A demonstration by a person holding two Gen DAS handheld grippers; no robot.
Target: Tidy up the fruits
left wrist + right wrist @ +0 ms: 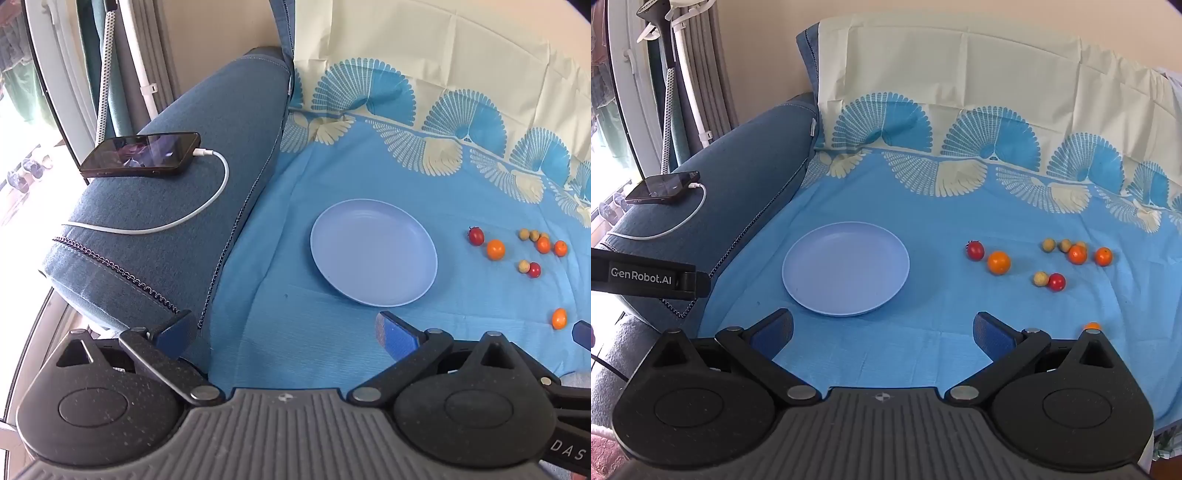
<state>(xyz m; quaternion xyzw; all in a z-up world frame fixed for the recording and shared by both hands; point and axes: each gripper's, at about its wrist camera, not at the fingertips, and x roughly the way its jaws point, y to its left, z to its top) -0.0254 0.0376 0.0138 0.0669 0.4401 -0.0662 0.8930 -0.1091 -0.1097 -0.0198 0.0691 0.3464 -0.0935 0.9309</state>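
A pale blue plate (pixel 373 254) lies bare on the blue cloth; it also shows in the right wrist view (pixel 846 269). To its right lie several small fruits: red tomatoes (pixel 975 250) (pixel 1056 282), orange ones (pixel 998 262) (pixel 1077 254) (pixel 1103 256) and yellowish ones (pixel 1048 244) (pixel 1040 278). One orange fruit (pixel 559 318) lies nearer, half hidden behind the right gripper's body in its own view (pixel 1092 325). My left gripper (pixel 284 332) is open and empty, short of the plate. My right gripper (pixel 882 328) is open and empty, in front of the plate.
A blue sofa armrest (pixel 177 206) rises left of the cloth, with a black phone (pixel 142 155) and its white cable (pixel 207 206) on it. The cream and blue patterned cloth (pixel 960 110) covers the backrest. Curtains and a window stand at the far left.
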